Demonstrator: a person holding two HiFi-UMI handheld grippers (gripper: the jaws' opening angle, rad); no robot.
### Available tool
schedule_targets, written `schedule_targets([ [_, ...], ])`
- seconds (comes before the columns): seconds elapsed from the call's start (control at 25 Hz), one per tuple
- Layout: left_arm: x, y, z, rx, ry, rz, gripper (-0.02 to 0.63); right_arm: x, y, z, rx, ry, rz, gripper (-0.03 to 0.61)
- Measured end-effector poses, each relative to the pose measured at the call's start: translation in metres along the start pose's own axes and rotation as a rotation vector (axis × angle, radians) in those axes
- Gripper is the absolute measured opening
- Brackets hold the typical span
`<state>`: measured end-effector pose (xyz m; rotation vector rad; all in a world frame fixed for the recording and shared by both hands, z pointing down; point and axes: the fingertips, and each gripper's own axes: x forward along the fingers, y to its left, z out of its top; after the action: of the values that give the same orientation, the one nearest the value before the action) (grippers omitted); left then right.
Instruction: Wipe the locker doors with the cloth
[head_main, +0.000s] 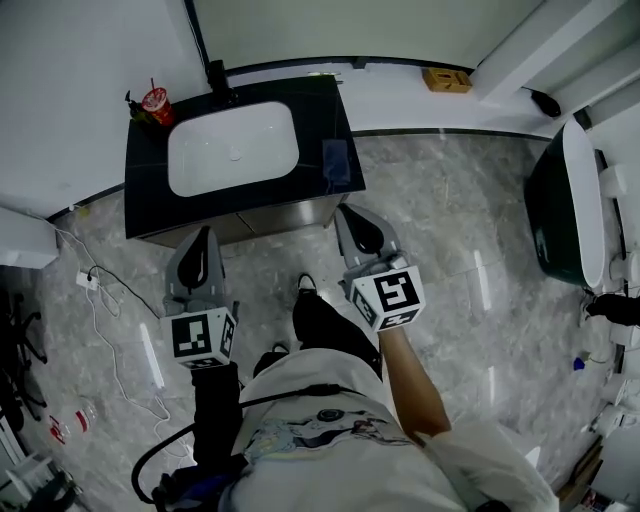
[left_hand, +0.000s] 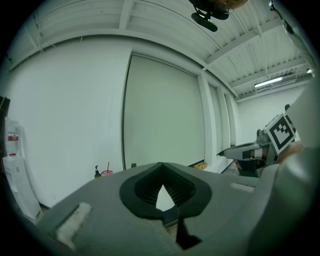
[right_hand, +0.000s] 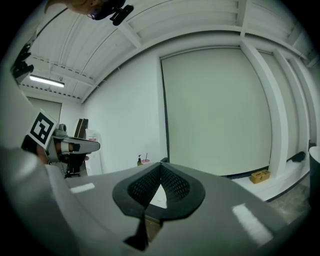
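**A:** How do the two grippers stand?

**B:** The left gripper (head_main: 205, 236) has its jaws brought together with nothing between them; only a small triangular gap shows behind the tips. The right gripper (head_main: 352, 213) is the same, jaws closed and empty. Both point toward the black vanity counter (head_main: 150, 175) with its white oval basin (head_main: 232, 148), their tips near its front, above the grey marble floor (head_main: 450, 230).

**A:** What else is around?

**B:** A red cup with a straw (head_main: 156, 103) stands at the counter's back left corner, a dark pump bottle (head_main: 135, 105) just beside it. A small yellowish-brown box (head_main: 446, 79) sits on the white ledge by the wall, well apart from the vanity. White cables (head_main: 110, 320) trail over the floor at the left.

**A:** And the cloth and the locker doors?

**B:** I cannot tell where either is from these views
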<state>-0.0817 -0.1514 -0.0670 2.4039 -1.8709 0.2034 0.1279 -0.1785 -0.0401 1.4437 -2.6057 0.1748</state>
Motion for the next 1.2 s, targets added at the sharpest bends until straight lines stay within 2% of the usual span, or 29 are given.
schedule_targets([
  [0.28, 0.078, -0.001, 0.012, 0.025, 0.003, 0.016, 0.002, 0.067, -0.065, -0.021, 0.046, 0.093, 0.021, 0.005],
  [0.48, 0.107, 0.007, -0.002, 0.01, 0.057, 0.025, 0.002, 0.111, -0.112, -0.082, 0.088, 0.224, 0.0, 0.005],
  [0.52, 0.11, 0.01, -0.004, 0.011, 0.066, 0.031, 0.002, 0.122, -0.121, -0.1, 0.108, 0.263, 0.0, 0.013],
  [0.56, 0.112, 0.012, -0.006, 0.011, 0.076, 0.038, 0.002, 0.133, -0.13, -0.118, 0.13, 0.307, 0.003, 0.073],
  [0.6, 0.114, 0.015, -0.008, 0.009, 0.088, 0.045, 0.002, 0.142, -0.139, -0.137, 0.146, 0.352, 0.005, 0.102],
  [0.72, 0.121, 0.023, -0.02, 0.006, 0.119, 0.063, 0.002, 0.17, -0.165, -0.186, 0.156, 0.472, -0.008, 0.139],
  [0.92, 0.127, 0.022, -0.037, -0.002, 0.174, 0.072, 0.002, 0.194, -0.188, -0.252, 0.175, 0.653, -0.014, 0.187],
  [1.2, 0.136, 0.024, -0.048, 0.004, 0.214, 0.064, 0.002, 0.206, -0.196, -0.302, 0.266, 0.805, -0.052, 0.214],
])
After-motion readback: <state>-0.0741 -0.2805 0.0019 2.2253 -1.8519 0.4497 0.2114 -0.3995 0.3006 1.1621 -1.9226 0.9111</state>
